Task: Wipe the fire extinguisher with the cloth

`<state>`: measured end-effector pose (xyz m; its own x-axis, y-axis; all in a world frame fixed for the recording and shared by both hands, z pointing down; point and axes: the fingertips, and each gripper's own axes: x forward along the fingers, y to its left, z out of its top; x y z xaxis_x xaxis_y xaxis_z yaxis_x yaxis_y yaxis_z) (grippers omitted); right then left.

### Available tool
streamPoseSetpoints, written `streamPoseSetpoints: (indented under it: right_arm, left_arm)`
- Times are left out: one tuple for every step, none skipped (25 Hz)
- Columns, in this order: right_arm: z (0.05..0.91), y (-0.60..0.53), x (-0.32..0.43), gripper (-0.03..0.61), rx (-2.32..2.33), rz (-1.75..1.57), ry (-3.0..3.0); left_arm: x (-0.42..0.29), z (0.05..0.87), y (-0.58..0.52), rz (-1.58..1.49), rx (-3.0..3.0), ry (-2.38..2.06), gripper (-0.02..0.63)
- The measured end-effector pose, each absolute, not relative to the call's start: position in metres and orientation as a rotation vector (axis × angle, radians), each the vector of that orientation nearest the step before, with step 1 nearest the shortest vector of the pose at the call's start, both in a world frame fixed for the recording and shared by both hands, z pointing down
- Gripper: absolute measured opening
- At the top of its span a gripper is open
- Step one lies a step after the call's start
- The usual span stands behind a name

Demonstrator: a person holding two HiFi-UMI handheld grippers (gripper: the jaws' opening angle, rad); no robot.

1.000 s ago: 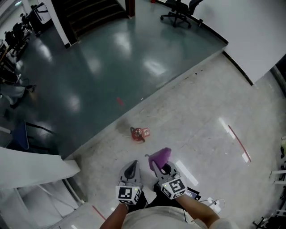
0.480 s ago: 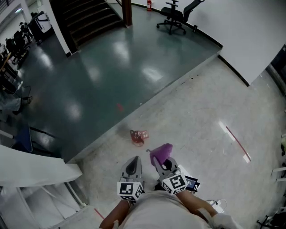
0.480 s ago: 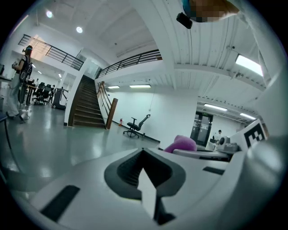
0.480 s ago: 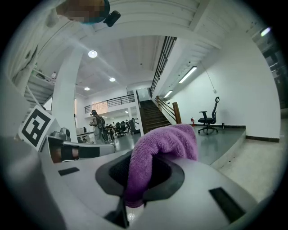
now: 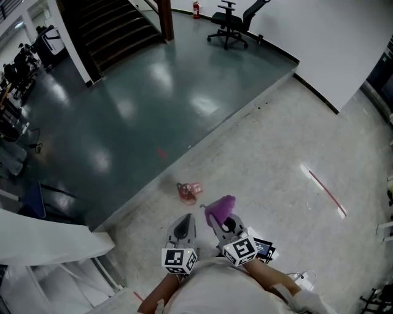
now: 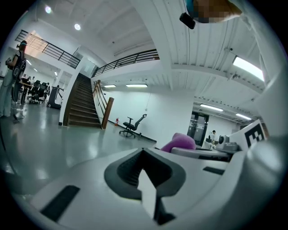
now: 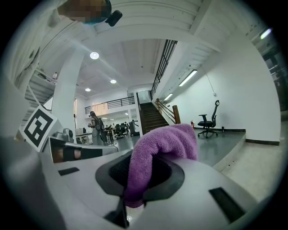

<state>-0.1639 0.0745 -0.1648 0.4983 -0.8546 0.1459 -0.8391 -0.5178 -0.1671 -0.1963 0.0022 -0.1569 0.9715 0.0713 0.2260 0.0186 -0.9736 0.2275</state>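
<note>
A small red fire extinguisher point(image 5: 196, 9) stands far off on the dark floor beside the stair post; it also shows tiny in the left gripper view point(image 6: 116, 121) and the right gripper view point(image 7: 191, 123). My right gripper point(image 5: 223, 224) is shut on a purple cloth point(image 5: 221, 208), which bulges up out of the jaws point(image 7: 158, 150). Close to its left, my left gripper point(image 5: 183, 223) is shut with nothing in it point(image 6: 143, 157). Both are held low near my body, many steps away from the extinguisher.
A crumpled red wrapper point(image 5: 188, 191) lies on the speckled floor just ahead. A step edge point(image 5: 202, 138) divides that floor from the glossy dark floor. A black office chair point(image 5: 230, 24) stands near the extinguisher, the staircase point(image 5: 110, 27) to its left. People and desks are far left.
The head view has shifted forward, so the extinguisher now shows at the top edge and the chair sits lower. Both grippers keep their pose, the cloth still held.
</note>
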Motion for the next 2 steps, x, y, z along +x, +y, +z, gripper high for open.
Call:
streamPoseSetpoints:
  right_arm:
    - [-0.1656, 0.0745, -0.1635, 0.055, -2.655, -0.323, 1.502]
    - [-0.1664, 0.0745, -0.1630, 0.055, -2.656, -0.322, 1.501]
  left_arm:
    - [-0.1960, -0.1573, 0.0024, 0.345, 2.895, 0.071, 0.005]
    - [-0.1957, -0.1576, 0.0026, 0.347, 2.896, 0.075, 0.005]
